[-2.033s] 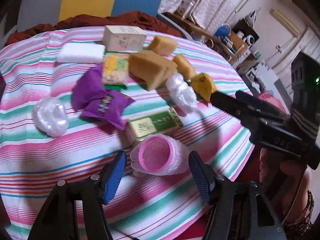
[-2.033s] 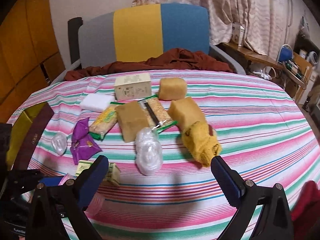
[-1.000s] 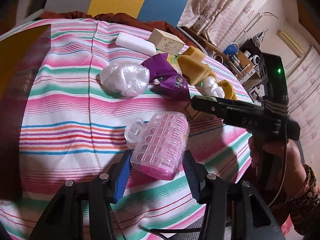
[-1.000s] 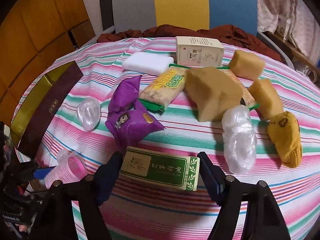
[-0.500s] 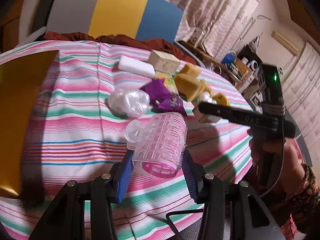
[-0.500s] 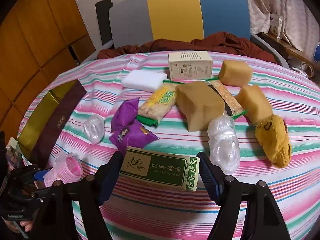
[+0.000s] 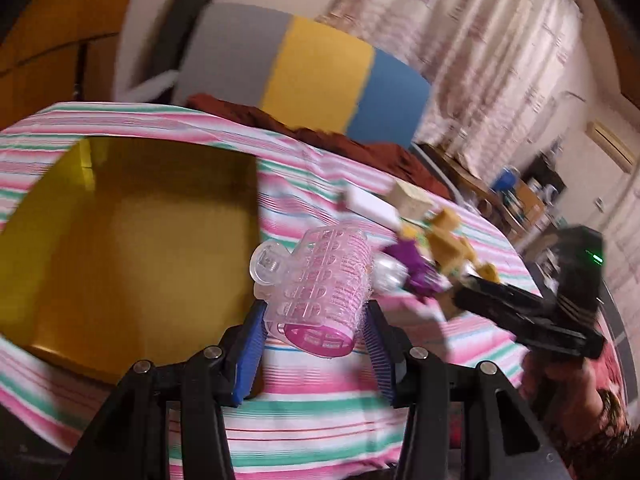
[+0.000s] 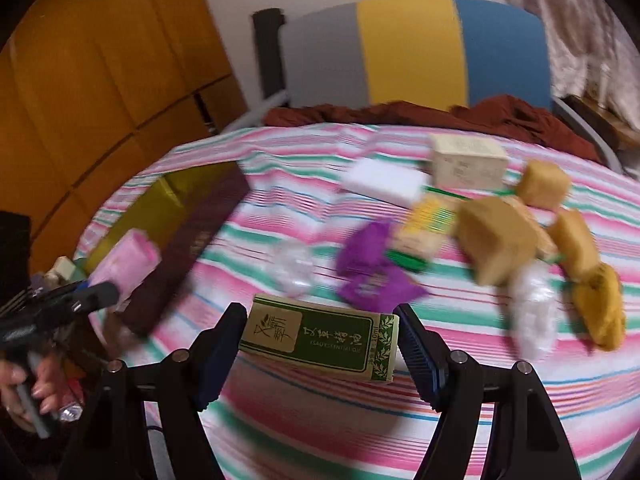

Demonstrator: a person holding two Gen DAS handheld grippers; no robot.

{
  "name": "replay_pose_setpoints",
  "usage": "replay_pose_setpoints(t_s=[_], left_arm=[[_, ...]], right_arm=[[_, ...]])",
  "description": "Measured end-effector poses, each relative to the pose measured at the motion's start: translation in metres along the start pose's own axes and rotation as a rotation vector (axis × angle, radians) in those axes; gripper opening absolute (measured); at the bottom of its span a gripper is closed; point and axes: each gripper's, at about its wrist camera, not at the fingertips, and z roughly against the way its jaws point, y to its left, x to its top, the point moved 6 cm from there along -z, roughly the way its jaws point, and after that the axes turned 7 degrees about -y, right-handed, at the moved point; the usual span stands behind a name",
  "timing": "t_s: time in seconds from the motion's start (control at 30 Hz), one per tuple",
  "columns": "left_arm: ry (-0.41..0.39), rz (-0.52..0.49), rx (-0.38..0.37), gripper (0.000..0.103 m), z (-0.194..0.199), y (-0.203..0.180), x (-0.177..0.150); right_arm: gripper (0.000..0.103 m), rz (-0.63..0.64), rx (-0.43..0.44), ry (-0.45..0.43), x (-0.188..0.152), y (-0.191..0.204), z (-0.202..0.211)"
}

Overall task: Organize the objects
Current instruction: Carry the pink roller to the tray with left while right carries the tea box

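Observation:
My left gripper [image 7: 316, 334] is shut on a pink hair roller [image 7: 320, 286] with a clear clip and holds it above the striped cloth, just right of an open gold box [image 7: 120, 248]. The roller [image 8: 126, 264] also shows at the left of the right wrist view, by the box [image 8: 176, 236]. My right gripper [image 8: 320, 350] is shut on a green essential-oil carton [image 8: 320, 336], lifted above the table's near edge. The right gripper's body [image 7: 528, 316] shows at the right of the left wrist view.
On the striped table [image 8: 360, 400] lie a white block [image 8: 384, 182], a cream carton [image 8: 466, 160], several tan sponges [image 8: 496, 244], purple packets [image 8: 372, 272], a snack pack [image 8: 426, 224], clear bags [image 8: 534, 308] and a yellow sock [image 8: 600, 308]. A chair [image 8: 412, 52] stands behind.
My left gripper has swung left with the roller, bringing it next to the gold box. My right gripper has kept the green carton and shifted slightly; both views are motion-blurred.

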Motion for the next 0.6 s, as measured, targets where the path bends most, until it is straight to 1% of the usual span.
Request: replay_pose_setpoints(t_s=[0.13, 0.2, 0.27, 0.37, 0.43, 0.6], left_arm=[[-0.039, 0.075, 0.1, 0.048, 0.013, 0.049, 0.014], [-0.053, 0.121, 0.176, 0.048, 0.018, 0.079, 0.02], [-0.053, 0.15, 0.237, 0.048, 0.021, 0.1, 0.021], [-0.024, 0.176, 0.338, 0.048, 0.02, 0.133, 0.02], [0.005, 0.203, 0.383, 0.048, 0.019, 0.155, 0.017], [0.029, 0.231, 0.46, 0.049, 0.02, 0.186, 0.012]], right_arm=[[0.075, 0.056, 0.089, -0.02, 0.012, 0.053, -0.006], [0.075, 0.088, 0.137, -0.022, 0.018, 0.083, -0.014], [0.075, 0.105, 0.179, -0.016, 0.023, 0.109, -0.024], [0.075, 0.124, 0.214, 0.007, 0.025, 0.142, -0.041], [0.075, 0.132, 0.238, 0.03, 0.025, 0.166, -0.057], [0.075, 0.16, 0.261, 0.087, 0.022, 0.209, -0.096]])
